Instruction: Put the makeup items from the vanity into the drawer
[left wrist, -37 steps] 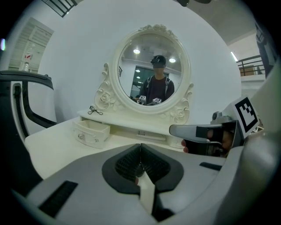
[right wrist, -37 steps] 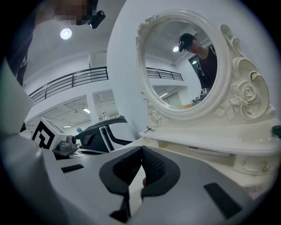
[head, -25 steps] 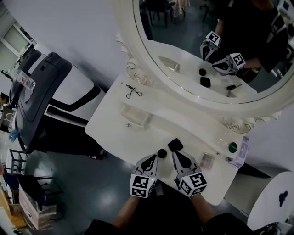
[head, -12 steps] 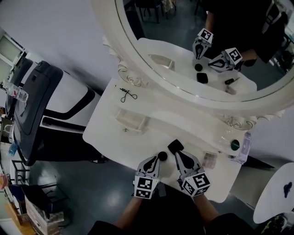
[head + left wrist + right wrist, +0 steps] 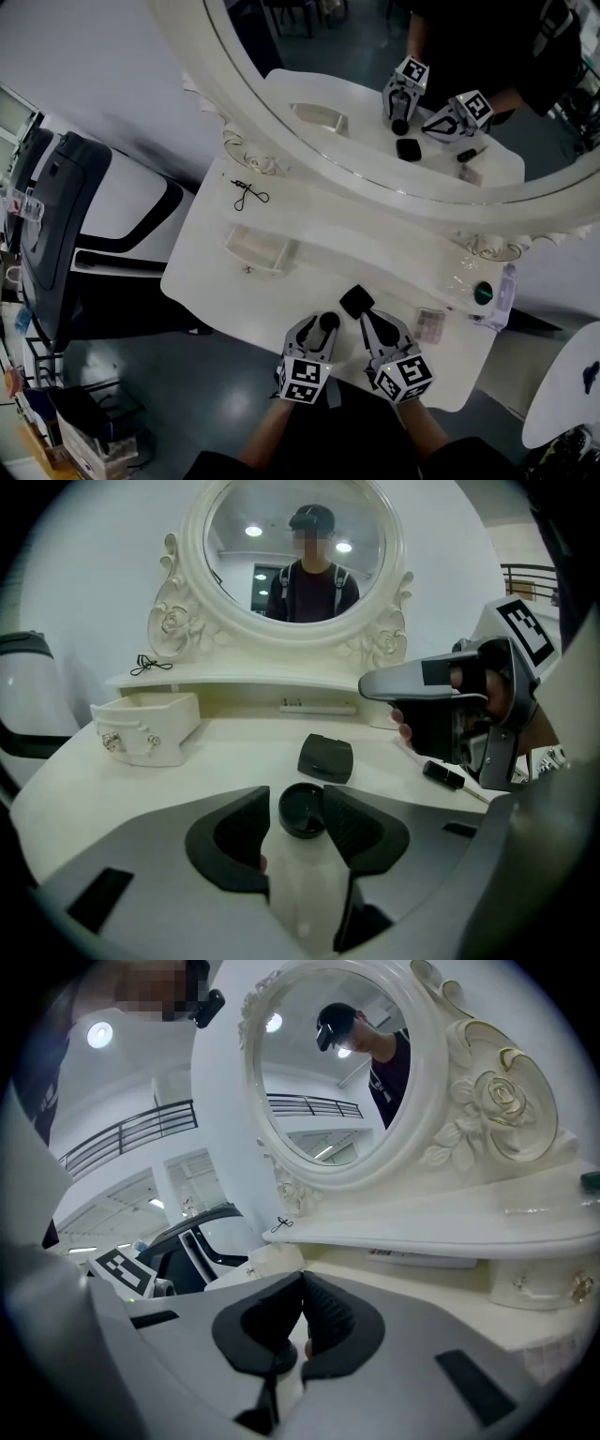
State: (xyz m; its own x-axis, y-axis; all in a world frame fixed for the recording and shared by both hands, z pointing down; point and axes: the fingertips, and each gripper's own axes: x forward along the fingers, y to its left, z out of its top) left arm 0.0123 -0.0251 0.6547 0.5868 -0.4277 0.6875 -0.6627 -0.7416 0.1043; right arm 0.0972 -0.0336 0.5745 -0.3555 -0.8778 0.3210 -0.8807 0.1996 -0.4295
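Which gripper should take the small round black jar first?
Left. The left gripper's jaws have just been opening and stand either side of the round black jar, not yet pressing it. The right gripper is shut and empty, near the square black compact.

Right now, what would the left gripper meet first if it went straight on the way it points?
The small round black jar, sitting between the jaws of the left gripper, which have just been opening. Beyond it lies the flat black square compact.
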